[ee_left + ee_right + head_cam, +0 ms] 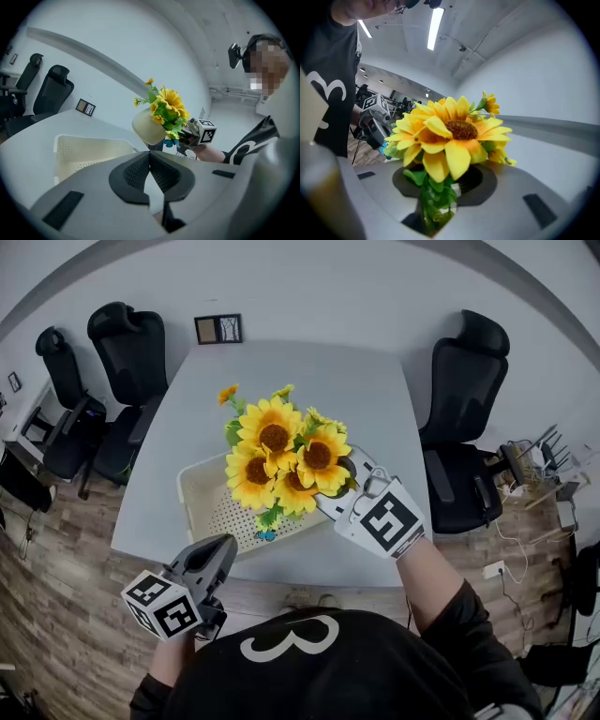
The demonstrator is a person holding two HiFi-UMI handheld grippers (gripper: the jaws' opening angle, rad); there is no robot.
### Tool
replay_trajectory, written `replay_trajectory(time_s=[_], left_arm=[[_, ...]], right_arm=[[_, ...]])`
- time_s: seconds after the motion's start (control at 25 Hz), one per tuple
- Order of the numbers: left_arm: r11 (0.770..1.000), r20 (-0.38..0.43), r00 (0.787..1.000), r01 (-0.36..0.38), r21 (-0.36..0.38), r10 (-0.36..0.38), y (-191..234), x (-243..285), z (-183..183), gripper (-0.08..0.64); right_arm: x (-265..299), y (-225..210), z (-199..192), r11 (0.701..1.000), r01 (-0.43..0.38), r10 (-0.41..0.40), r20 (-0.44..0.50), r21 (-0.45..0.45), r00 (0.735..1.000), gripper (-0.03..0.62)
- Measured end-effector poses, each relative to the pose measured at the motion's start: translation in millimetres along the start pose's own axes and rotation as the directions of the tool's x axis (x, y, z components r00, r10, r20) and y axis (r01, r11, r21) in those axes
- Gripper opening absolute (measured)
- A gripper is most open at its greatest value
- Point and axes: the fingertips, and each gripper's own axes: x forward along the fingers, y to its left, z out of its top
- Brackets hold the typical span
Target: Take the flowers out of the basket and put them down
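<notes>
The flowers [281,460], a bunch of yellow sunflowers with green leaves, are in my right gripper [345,482]. Its jaws are closed part-way and pinch the green stems low down, below the blooms. In the right gripper view the stems run down between the two dark pads [476,180], and the largest bloom [452,131] spreads wide just above them, hiding most of the jaws.

From the left gripper view the flowers [168,112] hang in the air, raised clear of the basket [89,150]. In the head view the bunch covers the far right part of the basket [202,493], so I cannot tell there how high it is. The basket is cream, rectangular and perforated. It sits near the front edge of the white table [356,399].

My left gripper [223,545] is low and to the left, in front of the table's front edge, well apart from the flowers. Its jaws are together, tips touching, with nothing between them [150,164].

A small dark picture frame [217,329] stands at the far edge of the table. Black office chairs stand on both sides, two at the left [127,352] and two at the right [464,381]. The floor [56,615] below is wood-patterned.
</notes>
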Motion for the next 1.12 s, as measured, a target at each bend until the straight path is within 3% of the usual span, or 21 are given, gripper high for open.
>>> replay_trajectory(time_s=[0.24,0.52,0.84,1.12], left_arm=[[0.997,-0.034,0.996,0.079,-0.004,-0.079,11.7,10.0,2.3,0.012],[0.987,-0.108,0.982,0.16,0.009,-0.158,-59.1,102.9,-4.1,0.012],[0.978,-0.156,0.967,0.206,0.014,-0.202,-87.5,142.6,-15.1,0.012],[0.979,-0.212,0.958,0.202,0.009,-0.195,-118.8,176.2,-42.7,0.012]], right_arm=[[-7.4,-2.0,3.7,0.994,0.112,-0.112,-0.017,0.005,0.994,0.142],[-110.9,-64.1,-44.8,0.97,0.239,-0.236,-0.073,0.037,0.969,0.142],[-158.9,-81.8,-77.7,0.945,0.319,-0.309,-0.118,0.077,0.944,0.143],[-203.4,-91.3,-131.8,0.918,0.361,-0.337,-0.156,0.167,0.929,0.143]])
